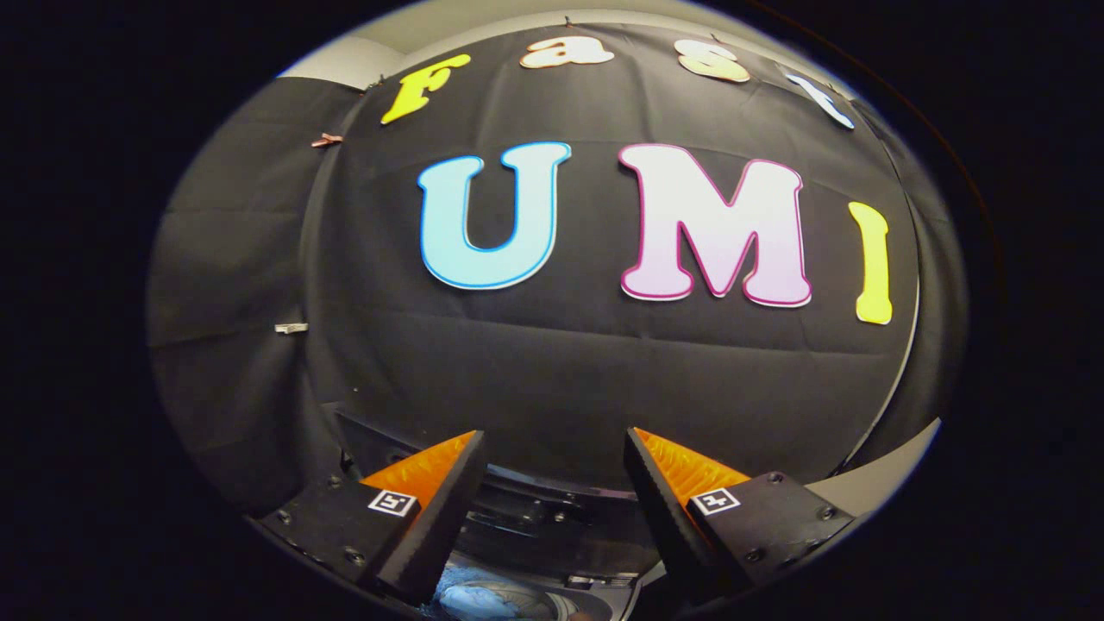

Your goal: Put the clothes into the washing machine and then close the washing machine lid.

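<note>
Black cloth wall (552, 362) is spreading across most of the frame. At bottom center, the washing machine (552, 526) is showing its dark rim, with what seem to be pale blue clothes (479, 599) lying inside. Gripper (552, 483) is hanging open, holding nothing.

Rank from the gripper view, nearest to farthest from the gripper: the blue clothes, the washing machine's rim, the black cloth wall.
Gripper open, holding nothing.
1. Blue clothes, low down between the fingers, in the drum.
2. Washing machine rim, just beyond the clothes.
3. Black cloth wall, behind the machine.
</note>
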### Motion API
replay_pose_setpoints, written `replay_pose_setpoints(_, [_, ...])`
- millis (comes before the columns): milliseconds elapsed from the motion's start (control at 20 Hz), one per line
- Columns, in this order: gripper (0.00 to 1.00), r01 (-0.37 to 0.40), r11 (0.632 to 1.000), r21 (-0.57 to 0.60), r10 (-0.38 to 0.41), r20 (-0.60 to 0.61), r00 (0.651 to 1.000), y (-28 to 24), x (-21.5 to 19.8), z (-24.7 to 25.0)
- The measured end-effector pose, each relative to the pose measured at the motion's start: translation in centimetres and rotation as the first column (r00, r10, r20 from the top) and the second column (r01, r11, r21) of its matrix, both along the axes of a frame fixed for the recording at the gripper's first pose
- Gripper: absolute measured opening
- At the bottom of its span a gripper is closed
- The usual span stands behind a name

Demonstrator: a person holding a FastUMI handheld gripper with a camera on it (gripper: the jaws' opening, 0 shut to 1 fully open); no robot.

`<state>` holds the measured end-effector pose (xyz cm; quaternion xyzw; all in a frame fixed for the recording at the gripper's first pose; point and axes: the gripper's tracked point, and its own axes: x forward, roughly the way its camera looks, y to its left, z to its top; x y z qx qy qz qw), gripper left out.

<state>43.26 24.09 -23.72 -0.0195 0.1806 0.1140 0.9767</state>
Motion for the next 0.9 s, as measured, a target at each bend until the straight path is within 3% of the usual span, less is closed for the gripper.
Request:
replay_pose_setpoints(300, [1.00,0.125,0.992,0.019,-0.121,-0.141,0.983,-3.6,0.8,-3.0])
replay_pose_setpoints(900, [1.00,0.142,0.990,0.004,-0.139,-0.187,0.972,-4.0,-3.6,-2.3])
